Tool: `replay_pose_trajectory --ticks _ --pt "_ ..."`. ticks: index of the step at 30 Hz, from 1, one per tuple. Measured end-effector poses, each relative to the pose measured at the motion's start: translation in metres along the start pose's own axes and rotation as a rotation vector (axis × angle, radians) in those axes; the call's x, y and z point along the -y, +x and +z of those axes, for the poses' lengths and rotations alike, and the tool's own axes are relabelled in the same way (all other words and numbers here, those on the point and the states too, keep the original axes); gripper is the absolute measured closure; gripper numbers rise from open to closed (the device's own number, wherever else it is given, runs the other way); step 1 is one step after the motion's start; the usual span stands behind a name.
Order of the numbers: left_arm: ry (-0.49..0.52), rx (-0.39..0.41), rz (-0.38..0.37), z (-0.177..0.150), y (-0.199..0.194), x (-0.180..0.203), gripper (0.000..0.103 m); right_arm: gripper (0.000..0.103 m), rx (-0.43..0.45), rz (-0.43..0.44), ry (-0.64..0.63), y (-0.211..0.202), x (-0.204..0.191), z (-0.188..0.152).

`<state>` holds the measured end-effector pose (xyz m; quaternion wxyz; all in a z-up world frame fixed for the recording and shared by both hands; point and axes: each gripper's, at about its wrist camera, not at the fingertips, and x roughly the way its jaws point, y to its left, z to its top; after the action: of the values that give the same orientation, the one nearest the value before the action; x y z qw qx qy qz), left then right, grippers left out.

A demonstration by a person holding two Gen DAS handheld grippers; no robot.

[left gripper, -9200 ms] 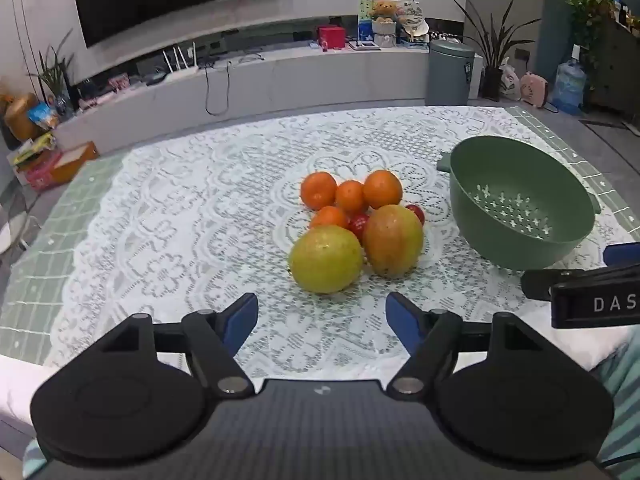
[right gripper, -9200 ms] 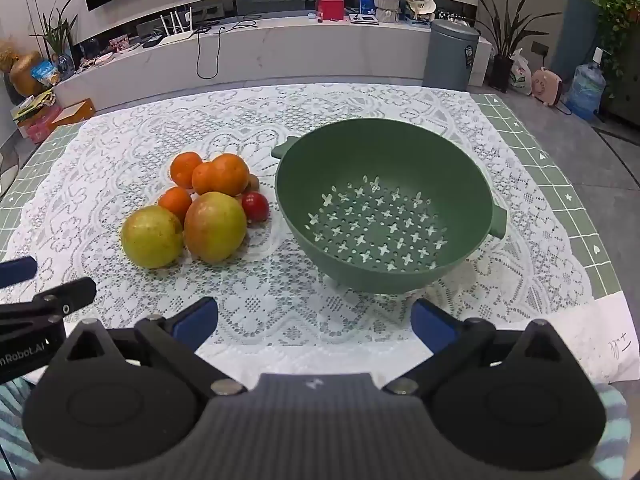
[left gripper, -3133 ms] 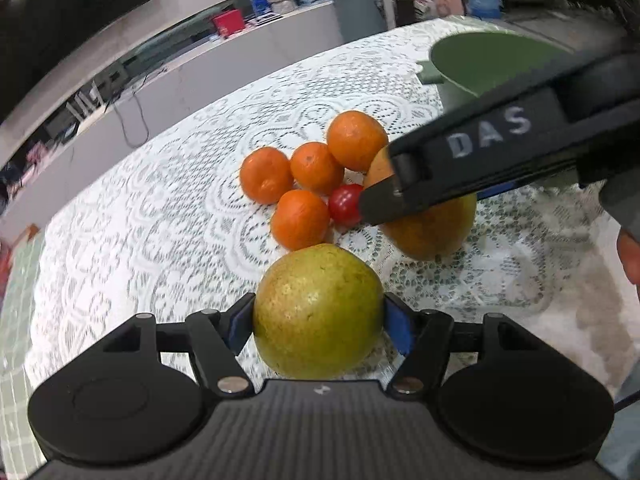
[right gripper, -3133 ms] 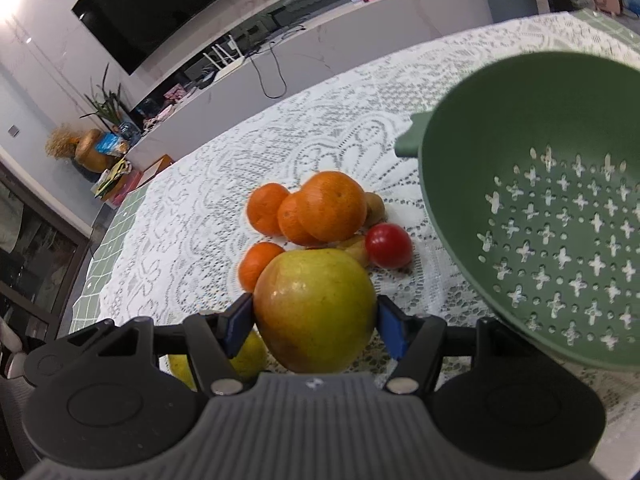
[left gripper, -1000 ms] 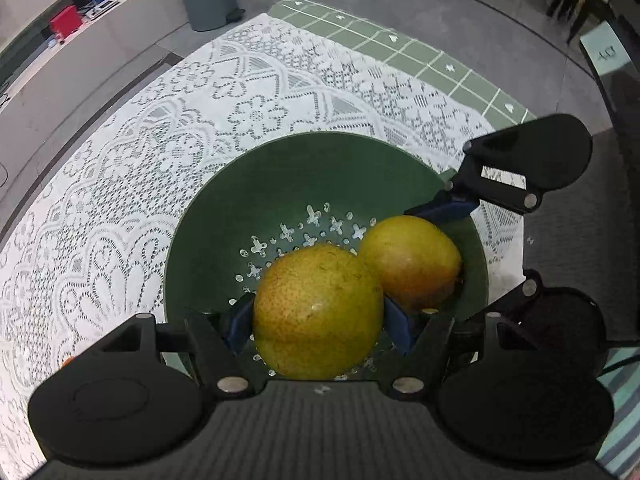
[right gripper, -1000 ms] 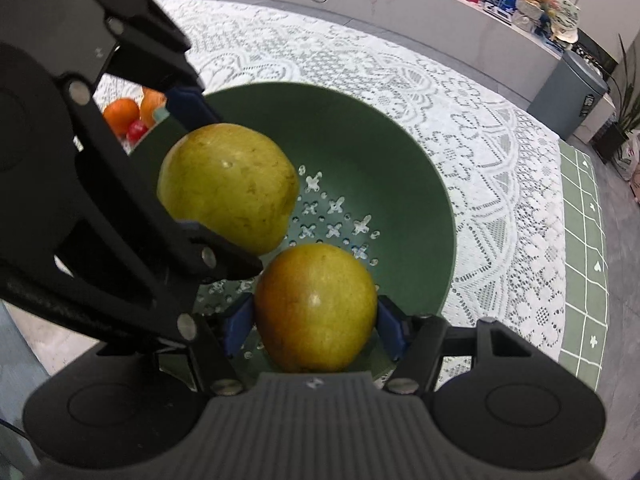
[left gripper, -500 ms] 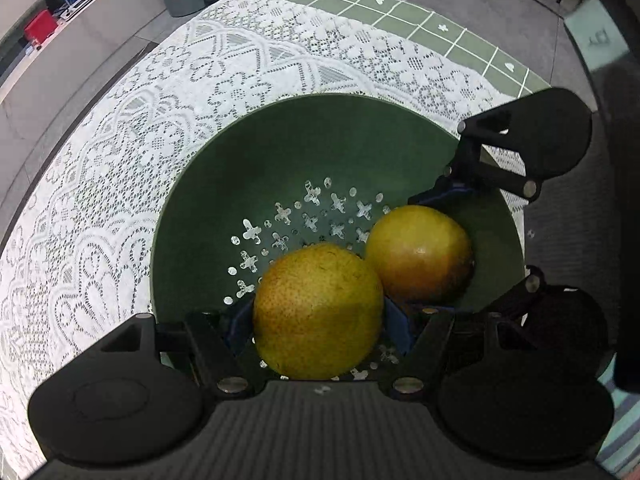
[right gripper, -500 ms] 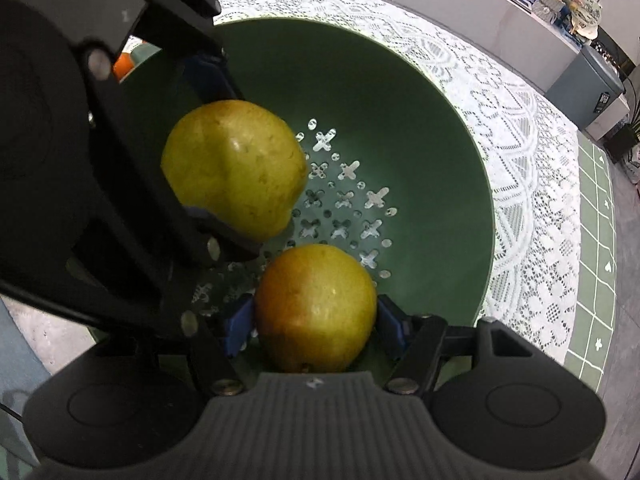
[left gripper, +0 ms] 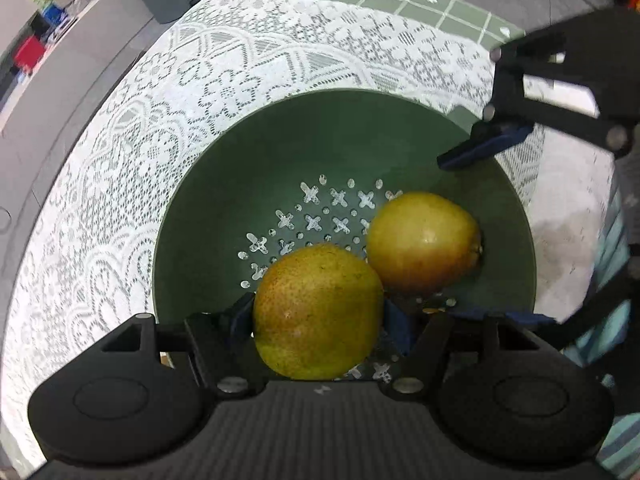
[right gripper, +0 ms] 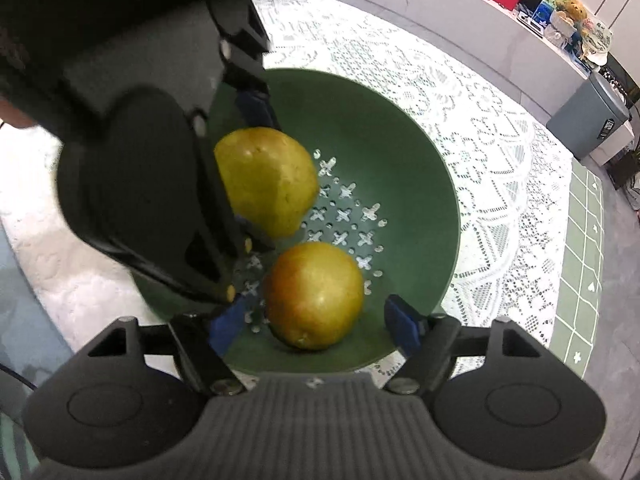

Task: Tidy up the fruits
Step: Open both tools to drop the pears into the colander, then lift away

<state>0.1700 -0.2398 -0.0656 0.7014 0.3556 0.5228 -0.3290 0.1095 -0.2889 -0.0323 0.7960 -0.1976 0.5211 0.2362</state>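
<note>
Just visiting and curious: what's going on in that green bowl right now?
Left tongs shut on the yellow pear. Right tongs opening; reddish pear lies loose in the green colander. Nothing in the way.

The far half of the bowl [left gripper: 280, 152] is bare, leaving room to pass there. Its near half is crowded: two pears [left gripper: 318, 312] [left gripper: 422, 242] lie touching, with the left gripper [left gripper: 318, 320] and right gripper [right gripper: 314, 326] close together above them.

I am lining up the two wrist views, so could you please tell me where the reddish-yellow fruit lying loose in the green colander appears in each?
Left wrist view: the reddish-yellow fruit lies right of centre, beyond the speckled pear.
Right wrist view: the same fruit sits low at centre.
Shared landmark: the cross-shaped holes in the green colander.
</note>
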Motion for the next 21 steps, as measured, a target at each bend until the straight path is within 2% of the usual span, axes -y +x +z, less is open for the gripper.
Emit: replay_pose_trajectory --ticks 7,11,21 --pt "0.017 -0.045 0.024 -0.003 0.011 0.004 0.026 0.028 -0.001 -0.01 0.0 0.004 -0.002 0.002" --pt "-0.005 -0.071 0.008 -0.004 0.018 0.002 0.026 0.027 -0.009 -0.022 -0.005 0.006 -0.005 0.002" --pt "-0.055 -0.073 0.018 -0.011 0.026 -0.003 0.025 0.026 0.002 -0.045 0.002 0.007 -0.007 0.003"
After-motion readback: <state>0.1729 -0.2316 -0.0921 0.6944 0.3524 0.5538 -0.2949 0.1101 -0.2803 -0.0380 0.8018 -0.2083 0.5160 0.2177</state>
